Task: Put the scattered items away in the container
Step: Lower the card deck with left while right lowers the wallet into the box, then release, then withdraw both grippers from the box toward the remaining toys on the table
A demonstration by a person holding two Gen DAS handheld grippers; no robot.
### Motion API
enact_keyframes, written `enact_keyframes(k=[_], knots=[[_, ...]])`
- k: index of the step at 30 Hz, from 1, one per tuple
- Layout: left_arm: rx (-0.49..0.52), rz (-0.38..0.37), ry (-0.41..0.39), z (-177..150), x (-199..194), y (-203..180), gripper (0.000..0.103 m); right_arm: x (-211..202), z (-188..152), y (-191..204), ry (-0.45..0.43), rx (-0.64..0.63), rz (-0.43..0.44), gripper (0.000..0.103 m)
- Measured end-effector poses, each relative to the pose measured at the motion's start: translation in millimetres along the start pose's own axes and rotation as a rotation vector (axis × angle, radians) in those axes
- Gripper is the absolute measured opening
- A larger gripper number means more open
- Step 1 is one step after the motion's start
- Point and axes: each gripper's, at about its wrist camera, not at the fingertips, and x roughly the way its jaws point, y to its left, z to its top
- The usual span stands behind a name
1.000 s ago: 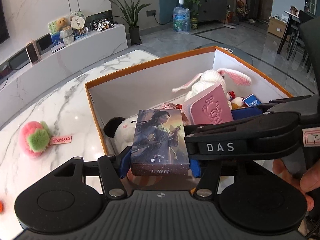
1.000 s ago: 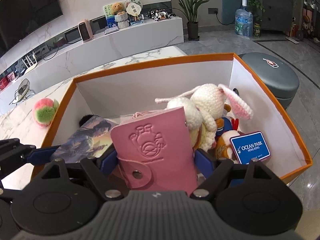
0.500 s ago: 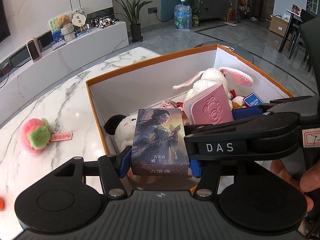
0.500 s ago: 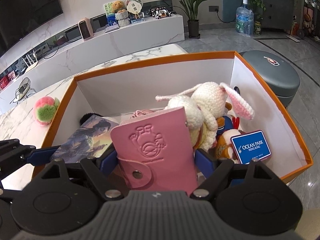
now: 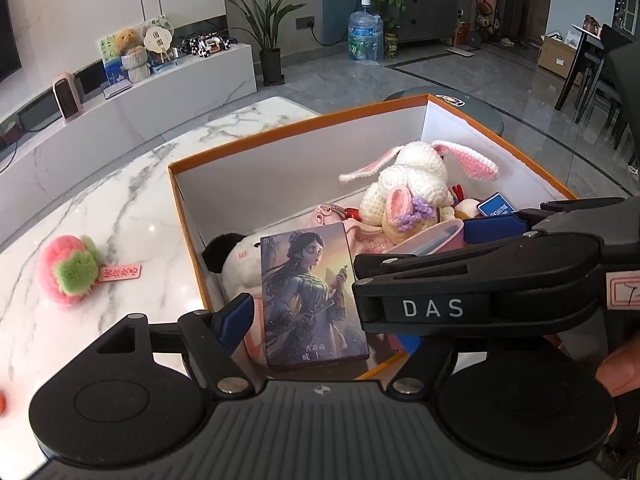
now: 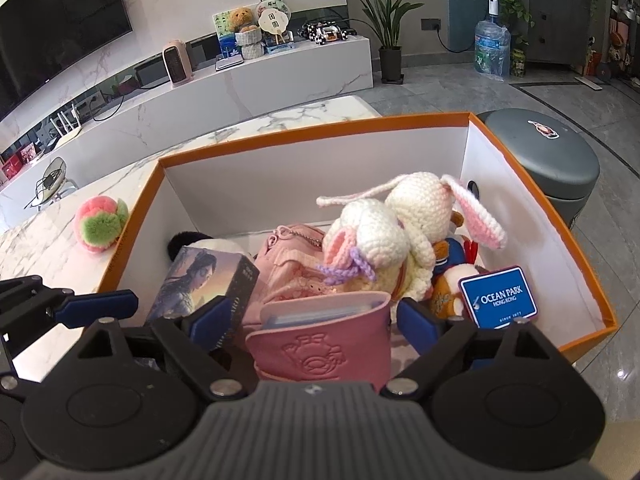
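Note:
An orange-rimmed white box (image 5: 280,128) (image 6: 312,120) stands on the marble table and holds a crochet rabbit (image 5: 416,184) (image 6: 400,224), a panda plush (image 5: 236,256), a pink pouch (image 6: 288,264) and a blue Ocean Park tag (image 6: 498,298). My left gripper (image 5: 316,320) sits over the box's near edge, jaws spread; the illustrated card box (image 5: 312,296) (image 6: 200,276) lies loose between them. My right gripper (image 6: 316,320) is beside it, jaws spread; the pink card holder (image 6: 320,340) has tipped flat between them.
A pink and green pompom with a tag (image 5: 70,276) (image 6: 100,224) lies on the marble table (image 5: 100,208) left of the box. A small orange thing shows at the left edge (image 5: 2,402). A grey stool (image 6: 548,152) stands beyond the box.
Both grippers have opened. The card box and the pink card holder have tipped down from upright toward the inside of the box.

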Motion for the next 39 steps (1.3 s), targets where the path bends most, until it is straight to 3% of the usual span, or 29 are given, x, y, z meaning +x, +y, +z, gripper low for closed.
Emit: enact_keyframes(k=[18, 39], knots=[[-0.025, 0.034, -0.117, 0, -55, 6, 0.087, -47, 2, 3, -0.079, 0.085, -0.032, 0.096], [-0.121, 0.107, -0.246, -34, -136, 52, 0.087, -109, -4, 81, -0.208, -0.030, -0.001, 0.098]])
